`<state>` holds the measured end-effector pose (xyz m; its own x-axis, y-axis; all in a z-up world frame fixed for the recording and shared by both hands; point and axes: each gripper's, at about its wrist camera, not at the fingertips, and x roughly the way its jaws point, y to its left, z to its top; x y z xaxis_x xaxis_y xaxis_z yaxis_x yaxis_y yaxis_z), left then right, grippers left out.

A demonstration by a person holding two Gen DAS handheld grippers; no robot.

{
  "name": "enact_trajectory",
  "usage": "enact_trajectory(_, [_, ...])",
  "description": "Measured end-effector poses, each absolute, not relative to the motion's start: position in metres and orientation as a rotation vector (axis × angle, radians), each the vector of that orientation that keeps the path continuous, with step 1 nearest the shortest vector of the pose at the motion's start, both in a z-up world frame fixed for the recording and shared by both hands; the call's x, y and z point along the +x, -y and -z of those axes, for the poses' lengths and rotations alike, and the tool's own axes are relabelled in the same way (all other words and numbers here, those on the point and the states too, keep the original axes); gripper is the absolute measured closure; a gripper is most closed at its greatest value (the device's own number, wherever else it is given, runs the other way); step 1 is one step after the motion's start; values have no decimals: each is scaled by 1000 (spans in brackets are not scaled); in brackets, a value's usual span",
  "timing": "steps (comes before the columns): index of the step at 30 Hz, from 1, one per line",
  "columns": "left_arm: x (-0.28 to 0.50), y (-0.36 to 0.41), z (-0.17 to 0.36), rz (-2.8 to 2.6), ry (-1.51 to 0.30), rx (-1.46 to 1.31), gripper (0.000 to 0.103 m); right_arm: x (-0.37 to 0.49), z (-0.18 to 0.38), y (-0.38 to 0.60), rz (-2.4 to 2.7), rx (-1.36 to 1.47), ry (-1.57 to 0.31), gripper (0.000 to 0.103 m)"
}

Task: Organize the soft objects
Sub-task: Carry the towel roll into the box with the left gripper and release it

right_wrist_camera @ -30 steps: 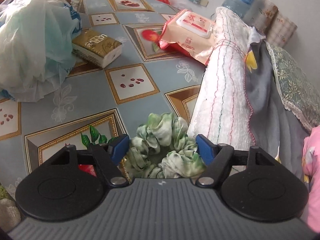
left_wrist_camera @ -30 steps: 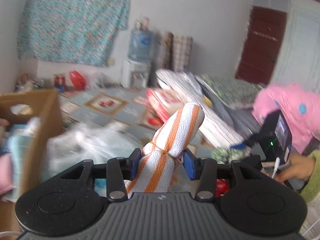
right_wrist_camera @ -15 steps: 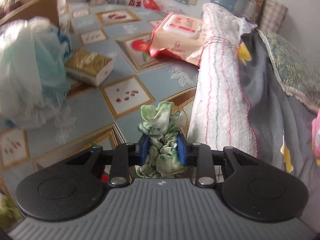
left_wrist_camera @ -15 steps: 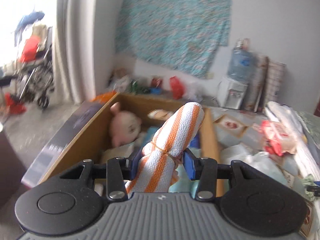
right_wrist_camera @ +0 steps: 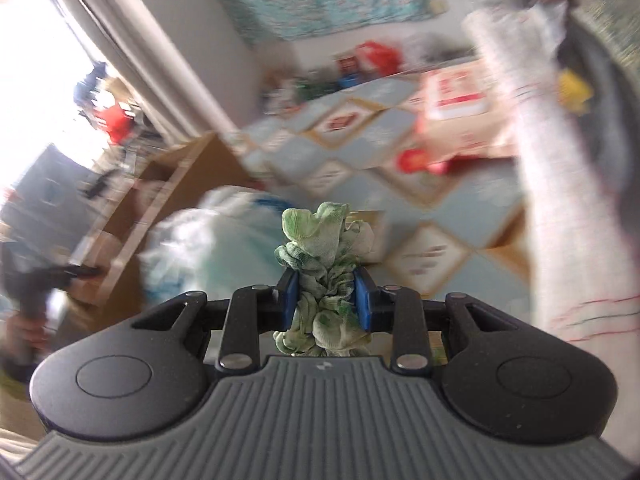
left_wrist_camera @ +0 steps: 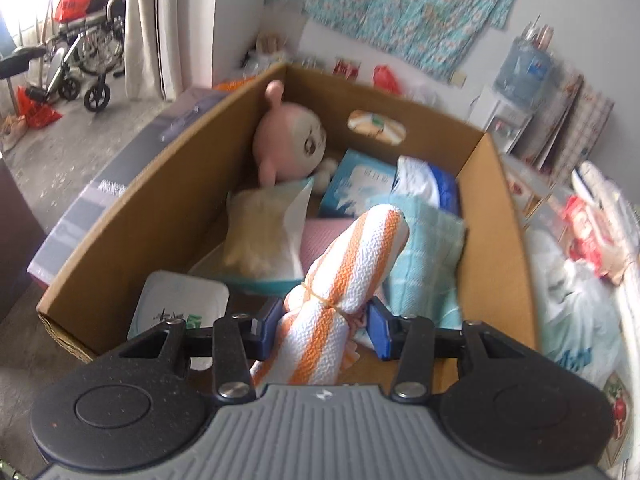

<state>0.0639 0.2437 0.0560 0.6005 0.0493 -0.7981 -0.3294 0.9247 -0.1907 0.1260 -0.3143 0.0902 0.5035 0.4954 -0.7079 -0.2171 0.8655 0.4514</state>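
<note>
Left gripper: my left gripper [left_wrist_camera: 325, 326] has its blue pads [left_wrist_camera: 269, 322] pressed against both sides of the rolled orange-and-white towel [left_wrist_camera: 347, 280], clamped on it just below the elastic band tied round its middle.
Towel: I see it tilted, its rounded free end pointing up and forward over the open cardboard box [left_wrist_camera: 168, 208].
Box contents: a pink plush doll [left_wrist_camera: 286, 142] leans in the far left corner; near it lie a pale cushion [left_wrist_camera: 266, 236], a blue tissue pack [left_wrist_camera: 356, 188], a white-and-blue bundle [left_wrist_camera: 424, 184] and a folded teal cloth [left_wrist_camera: 428, 256]. A white lidded pack [left_wrist_camera: 176, 310] lies in the near left corner.
Box surroundings: a wheelchair [left_wrist_camera: 80, 52] stands on the floor beyond a curtain, well apart from the box.
Right gripper: my right gripper [right_wrist_camera: 325, 300] is closed tight on the green-and-white scrunchie [right_wrist_camera: 322, 276], whose ruffles bulge above and below the pads.
Scrunchie position: I hold it in the air above the patterned mat [right_wrist_camera: 460, 208]; this view is heavily blurred.
Right view, rest: a white plastic bag [right_wrist_camera: 208, 248] lies beside the cardboard box [right_wrist_camera: 160, 196], and a white rolled towel [right_wrist_camera: 568, 208] runs along the right side. A red-and-white wipes pack [right_wrist_camera: 456, 92] lies farther back.
</note>
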Motion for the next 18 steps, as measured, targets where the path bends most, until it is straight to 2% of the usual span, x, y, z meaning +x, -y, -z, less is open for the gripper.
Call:
enact_trajectory(4, [68,-251,-49,-213,-964,-370,54,135,-90,298,-526,400,-965,74])
enact_trajectory(6, [67,-252,-51,-226,-966,-359,48,140,-93,289,-557,416,-966,73])
enact_trajectory(8, [65,-253,-55,-236,-951,-353,44,144,-96,278,-582,410,-963,73])
enact_trajectory(13, [55,-255,-65,-242,-905,-353,43,152,-110,244,-672,384,-957,72])
enact_trajectory(18, [34,-251,-79,-252,-792,-341,33,163,-132,189,-808,362,-948,72])
